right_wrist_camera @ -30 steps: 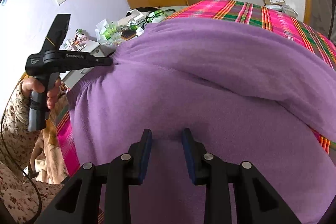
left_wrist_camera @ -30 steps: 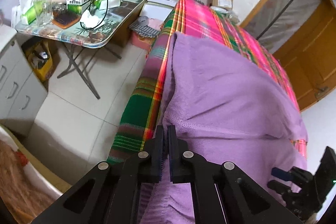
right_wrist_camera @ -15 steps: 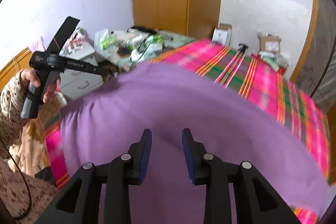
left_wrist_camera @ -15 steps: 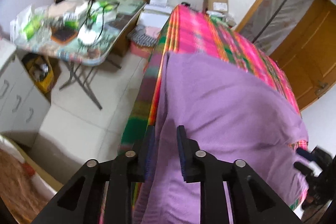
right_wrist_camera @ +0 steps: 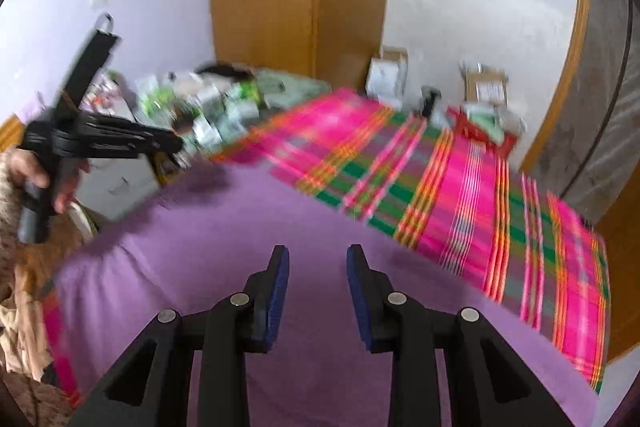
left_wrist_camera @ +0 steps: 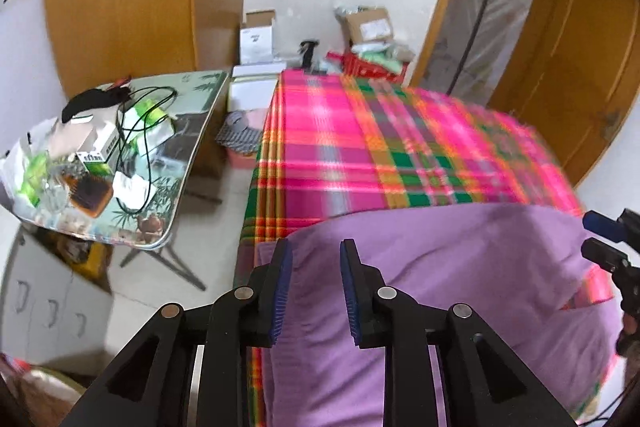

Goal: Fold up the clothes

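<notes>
Purple garment [left_wrist_camera: 460,287] is spread on plaid bed [left_wrist_camera: 360,155]; left tongs [left_wrist_camera: 316,259] are opening, nothing gripped; right tongs [right_wrist_camera: 318,263] are held parted, empty.

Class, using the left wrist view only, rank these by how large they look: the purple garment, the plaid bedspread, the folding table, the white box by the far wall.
1 and 2. Purple garment and plaid bedspread: similar, nearness inflates the garment.
3. Folding table.
4. White box.
</notes>
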Demonstrator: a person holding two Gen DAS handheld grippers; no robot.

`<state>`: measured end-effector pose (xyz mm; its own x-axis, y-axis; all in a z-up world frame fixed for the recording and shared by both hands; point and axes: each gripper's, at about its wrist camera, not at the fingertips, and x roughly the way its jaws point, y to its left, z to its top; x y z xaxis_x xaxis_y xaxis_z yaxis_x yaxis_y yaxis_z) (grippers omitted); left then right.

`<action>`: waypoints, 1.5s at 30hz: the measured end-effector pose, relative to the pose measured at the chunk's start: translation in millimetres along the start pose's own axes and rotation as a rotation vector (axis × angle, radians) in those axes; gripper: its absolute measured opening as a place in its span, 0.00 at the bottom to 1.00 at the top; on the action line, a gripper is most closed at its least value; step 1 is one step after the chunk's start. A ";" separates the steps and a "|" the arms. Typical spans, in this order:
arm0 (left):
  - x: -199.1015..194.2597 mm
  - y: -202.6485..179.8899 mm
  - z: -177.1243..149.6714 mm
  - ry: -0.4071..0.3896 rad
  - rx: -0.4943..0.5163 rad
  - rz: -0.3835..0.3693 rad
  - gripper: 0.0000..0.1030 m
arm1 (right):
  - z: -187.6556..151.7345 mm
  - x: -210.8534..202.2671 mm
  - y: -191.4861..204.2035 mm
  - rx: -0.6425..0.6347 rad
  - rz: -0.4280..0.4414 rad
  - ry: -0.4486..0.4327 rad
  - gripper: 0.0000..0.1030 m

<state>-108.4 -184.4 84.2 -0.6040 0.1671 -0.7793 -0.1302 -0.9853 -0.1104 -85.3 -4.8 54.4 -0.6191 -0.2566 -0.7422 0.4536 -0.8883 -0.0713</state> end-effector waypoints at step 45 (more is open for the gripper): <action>90.2 10.5 2.3 0.101 0.267 0.044 0.35 | 28.7 137.6 -18.9 -0.074 0.098 0.117 0.29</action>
<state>-166.0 -179.6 14.1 -0.5339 0.1070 -0.8388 -0.3162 -0.9452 0.0808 -197.5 -34.3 -27.3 -0.4925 -0.2906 -0.8204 0.5567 -0.8298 -0.0402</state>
